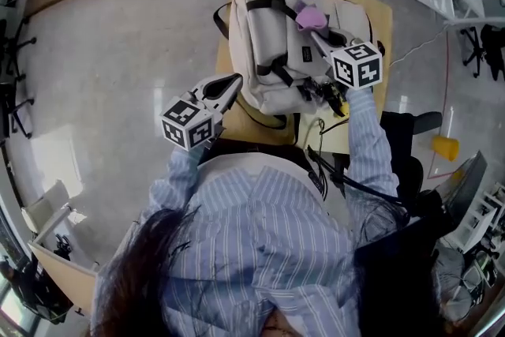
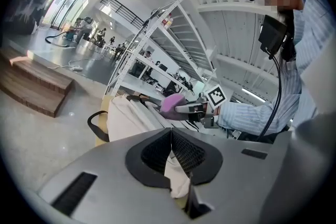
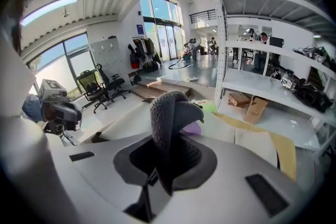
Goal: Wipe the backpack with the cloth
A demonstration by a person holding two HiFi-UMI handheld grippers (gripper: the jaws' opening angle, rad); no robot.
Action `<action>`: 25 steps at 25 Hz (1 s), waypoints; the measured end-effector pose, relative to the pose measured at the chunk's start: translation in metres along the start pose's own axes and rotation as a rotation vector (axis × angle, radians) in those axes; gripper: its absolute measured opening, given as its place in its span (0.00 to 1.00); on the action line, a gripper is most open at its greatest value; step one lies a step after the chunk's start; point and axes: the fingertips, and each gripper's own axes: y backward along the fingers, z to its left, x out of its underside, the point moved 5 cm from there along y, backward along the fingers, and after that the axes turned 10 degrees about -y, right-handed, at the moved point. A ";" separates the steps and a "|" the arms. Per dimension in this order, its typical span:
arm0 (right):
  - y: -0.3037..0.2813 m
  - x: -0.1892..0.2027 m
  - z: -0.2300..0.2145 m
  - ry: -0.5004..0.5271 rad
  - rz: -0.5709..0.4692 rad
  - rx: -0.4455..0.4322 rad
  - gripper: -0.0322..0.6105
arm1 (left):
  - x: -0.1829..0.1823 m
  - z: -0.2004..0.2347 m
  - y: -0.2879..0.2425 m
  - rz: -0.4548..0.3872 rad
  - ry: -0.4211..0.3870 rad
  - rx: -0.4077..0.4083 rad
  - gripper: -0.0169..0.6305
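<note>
On the counter (image 1: 380, 21) at twelve o'clock, my right tongs (image 1: 314, 29), clamped on the purple cloth (image 1: 310, 15), rest atop the backpack (image 1: 272, 51) while my left tongs (image 1: 234, 84) pinch its seven-o'clock edge, so wiping looks underway and next calls for dragging the cloth across.

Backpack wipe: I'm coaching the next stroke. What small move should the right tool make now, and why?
Probably lower the right tool slightly to press the purple cloth against the backpack top: the cloth is clamped and sits just over it, while the left tool seems to pinch its lower edge.
</note>
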 end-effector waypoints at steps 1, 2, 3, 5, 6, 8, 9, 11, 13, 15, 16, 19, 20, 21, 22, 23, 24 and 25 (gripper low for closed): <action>0.007 0.009 0.006 -0.011 0.001 -0.002 0.11 | -0.001 -0.002 -0.002 0.001 -0.004 0.008 0.03; 0.014 0.017 0.011 -0.022 0.002 -0.003 0.11 | -0.001 -0.004 -0.004 0.002 -0.007 0.016 0.04; 0.020 0.026 0.017 -0.035 0.002 -0.003 0.11 | -0.002 -0.006 -0.006 0.004 -0.011 0.024 0.04; 0.033 0.044 0.027 -0.064 0.004 -0.001 0.11 | -0.002 -0.010 -0.010 0.009 -0.018 0.039 0.04; 0.039 0.053 0.033 -0.080 0.005 -0.001 0.11 | -0.001 -0.011 -0.012 0.012 -0.021 0.046 0.04; 0.051 0.071 0.042 -0.114 0.009 0.000 0.11 | 0.000 -0.014 -0.016 0.018 -0.024 0.058 0.04; 0.057 0.079 0.047 -0.128 0.013 0.003 0.11 | 0.001 -0.016 -0.017 0.021 -0.026 0.064 0.04; 0.069 0.093 0.054 -0.148 0.025 0.012 0.11 | 0.002 -0.019 -0.021 0.026 -0.029 0.075 0.04; 0.080 0.106 0.062 -0.163 0.041 0.021 0.11 | 0.001 -0.021 -0.023 0.030 -0.031 0.082 0.04; 0.088 0.119 0.070 -0.185 0.059 0.025 0.11 | 0.001 -0.023 -0.026 0.032 -0.031 0.087 0.04; 0.092 0.125 0.073 -0.201 0.067 0.025 0.11 | 0.001 -0.024 -0.027 0.032 -0.031 0.089 0.03; 0.098 0.143 0.081 -0.254 0.080 0.022 0.11 | 0.002 -0.025 -0.030 0.029 -0.028 0.092 0.04; 0.099 0.146 0.082 -0.268 0.077 0.022 0.11 | 0.002 -0.025 -0.032 0.027 -0.027 0.093 0.04; 0.102 0.146 0.081 -0.279 0.071 0.025 0.11 | 0.002 -0.025 -0.033 0.026 -0.027 0.094 0.04; 0.105 0.144 0.079 -0.284 0.060 0.031 0.11 | 0.002 -0.026 -0.034 0.025 -0.027 0.096 0.04; 0.110 0.140 0.075 -0.285 0.046 0.041 0.11 | 0.002 -0.026 -0.035 0.024 -0.027 0.096 0.04; 0.115 0.133 0.070 -0.284 0.027 0.054 0.11 | 0.002 -0.027 -0.035 0.022 -0.026 0.096 0.04; 0.121 0.126 0.063 -0.281 0.006 0.066 0.11 | 0.001 -0.027 -0.035 0.020 -0.024 0.093 0.04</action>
